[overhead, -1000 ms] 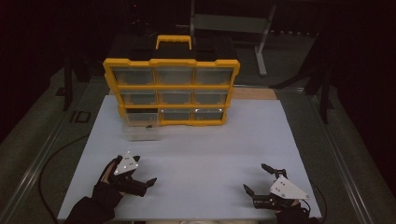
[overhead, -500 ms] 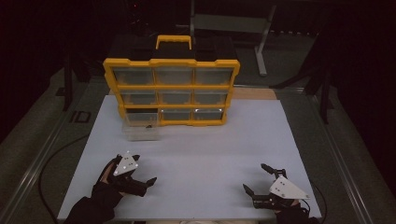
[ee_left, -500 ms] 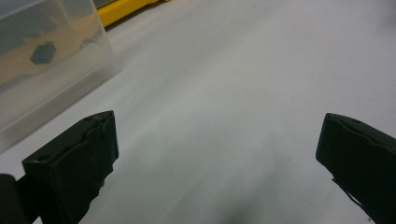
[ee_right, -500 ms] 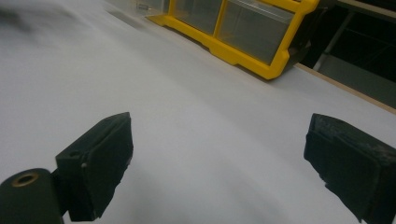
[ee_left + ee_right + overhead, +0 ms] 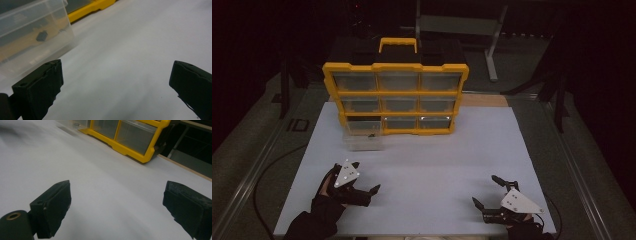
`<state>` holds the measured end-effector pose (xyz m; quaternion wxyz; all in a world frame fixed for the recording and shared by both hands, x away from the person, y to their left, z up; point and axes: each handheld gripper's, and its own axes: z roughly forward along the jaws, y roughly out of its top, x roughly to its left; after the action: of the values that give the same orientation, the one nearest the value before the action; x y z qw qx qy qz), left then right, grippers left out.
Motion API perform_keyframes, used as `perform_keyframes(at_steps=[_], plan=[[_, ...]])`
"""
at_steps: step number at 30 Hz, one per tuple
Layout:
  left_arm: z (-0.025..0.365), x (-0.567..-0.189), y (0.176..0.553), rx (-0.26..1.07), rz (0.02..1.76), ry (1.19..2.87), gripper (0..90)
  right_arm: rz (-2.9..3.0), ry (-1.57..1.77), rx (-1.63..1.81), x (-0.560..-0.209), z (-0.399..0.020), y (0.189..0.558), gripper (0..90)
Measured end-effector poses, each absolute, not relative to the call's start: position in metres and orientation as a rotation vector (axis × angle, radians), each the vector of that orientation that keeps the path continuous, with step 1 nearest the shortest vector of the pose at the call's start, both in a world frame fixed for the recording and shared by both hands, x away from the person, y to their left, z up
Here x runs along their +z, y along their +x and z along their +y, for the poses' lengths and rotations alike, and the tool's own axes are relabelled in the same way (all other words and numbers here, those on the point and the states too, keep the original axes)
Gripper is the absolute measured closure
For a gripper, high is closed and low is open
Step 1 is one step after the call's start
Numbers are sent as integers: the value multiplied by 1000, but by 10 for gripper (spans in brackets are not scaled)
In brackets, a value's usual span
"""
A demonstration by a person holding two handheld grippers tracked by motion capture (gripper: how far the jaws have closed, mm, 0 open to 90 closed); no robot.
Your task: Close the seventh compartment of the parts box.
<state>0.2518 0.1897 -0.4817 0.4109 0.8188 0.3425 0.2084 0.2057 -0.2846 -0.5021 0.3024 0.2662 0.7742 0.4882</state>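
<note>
A yellow drawer cabinet [image 5: 396, 95] with a handle stands upright at the back of the white table [image 5: 427, 165]. A clear plastic drawer [image 5: 362, 140] sits pulled out in front of its bottom-left slot. In the left gripper view this drawer [image 5: 32, 37] holds a small dark part [image 5: 41, 35]. My left gripper [image 5: 365, 176] rests open on the table, in front of and slightly right of the drawer, with nothing between its jaws [image 5: 116, 77]. At the front right my right gripper [image 5: 485, 190] also lies open and empty [image 5: 117, 202], pointing toward the cabinet [image 5: 130, 135].
The table's front edge runs just below both hands. A dark floor surrounds the table, and a cable [image 5: 267, 170] curls at the left. A grey metal stand [image 5: 492, 45] is behind the cabinet. Bare white surface lies between the grippers and the cabinet.
</note>
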Motion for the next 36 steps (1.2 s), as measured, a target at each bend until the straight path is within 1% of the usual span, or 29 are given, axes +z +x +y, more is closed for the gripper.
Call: perform_keyframes(at_steps=[8,14,15,19,22,25,26,29,31,33,36], plan=[[184,-481,252,577,902,2035,0,2053,709,1294,-502,-284,206,82],[179,-487,254,650,958,1994,0,2052,704,1293,-502,-285,206,83],[179,-488,255,684,981,1967,0,2054,705,1294,-502,-284,206,82],[181,-490,259,688,1039,1942,0,2056,707,1293,-502,-284,206,82],[180,-494,262,706,1074,1955,0,2057,706,1291,-502,-284,206,82],[178,-498,265,744,1077,1958,0,2055,705,1292,-502,-284,206,82],[176,-500,266,761,1054,1955,0,2056,705,1291,-502,-284,206,82],[176,-501,267,762,1065,1958,0,2056,703,1289,-502,-284,206,82],[175,-502,270,715,1128,1969,0,2056,705,1288,-502,-284,206,82],[176,-503,273,703,1188,1968,0,2056,706,1285,-502,-284,206,83],[177,-503,274,690,1198,1965,0,2055,707,1286,-502,-285,206,82]])
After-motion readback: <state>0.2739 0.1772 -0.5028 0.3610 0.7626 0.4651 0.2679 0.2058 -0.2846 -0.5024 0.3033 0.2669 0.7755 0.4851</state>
